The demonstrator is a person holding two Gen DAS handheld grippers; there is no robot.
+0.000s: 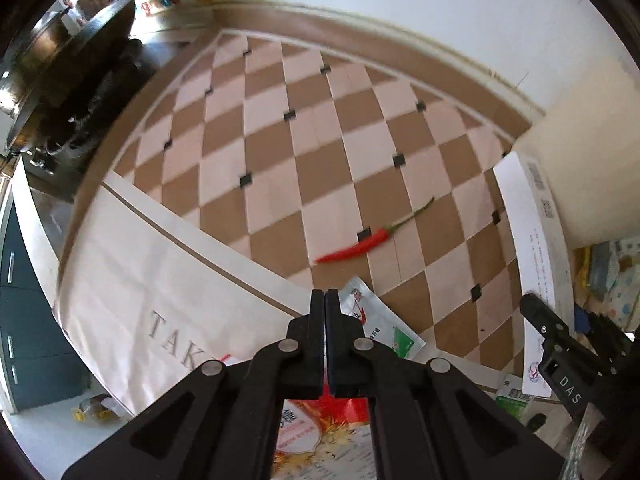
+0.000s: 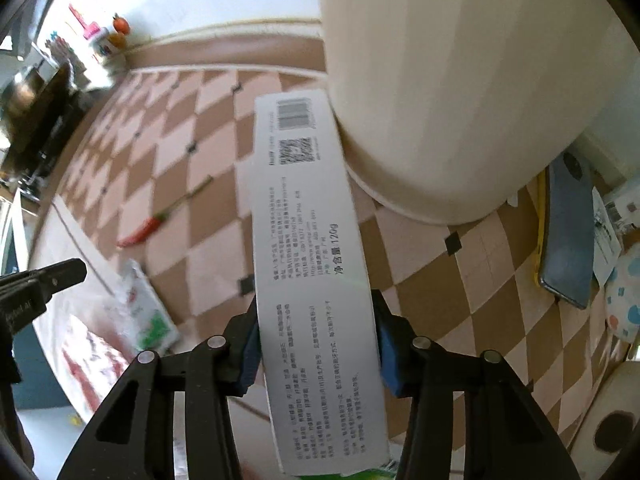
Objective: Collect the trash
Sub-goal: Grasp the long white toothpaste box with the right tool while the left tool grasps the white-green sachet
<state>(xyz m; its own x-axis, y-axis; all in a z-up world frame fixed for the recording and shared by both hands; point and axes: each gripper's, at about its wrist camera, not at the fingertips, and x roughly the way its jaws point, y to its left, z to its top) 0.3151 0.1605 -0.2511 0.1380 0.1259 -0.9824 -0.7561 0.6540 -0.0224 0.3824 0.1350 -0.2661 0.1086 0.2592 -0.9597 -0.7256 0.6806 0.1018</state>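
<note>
Both wrist views low, seemingly sharing chili (image 1: 356, 246) floor (image 1: 272, 128).

The floor (image 1: 304, 168) is showing a checkered pattern of brown and pale pink tiles with small black squares at the corners. A red chili (image 1: 354, 250) with a green stem is lying on it, near a white packet (image 1: 380, 324) printed in red and green. The long white box (image 2: 312, 280) is carrying black print and a barcode, and the bin (image 2: 460, 80) is showing cream.
</note>
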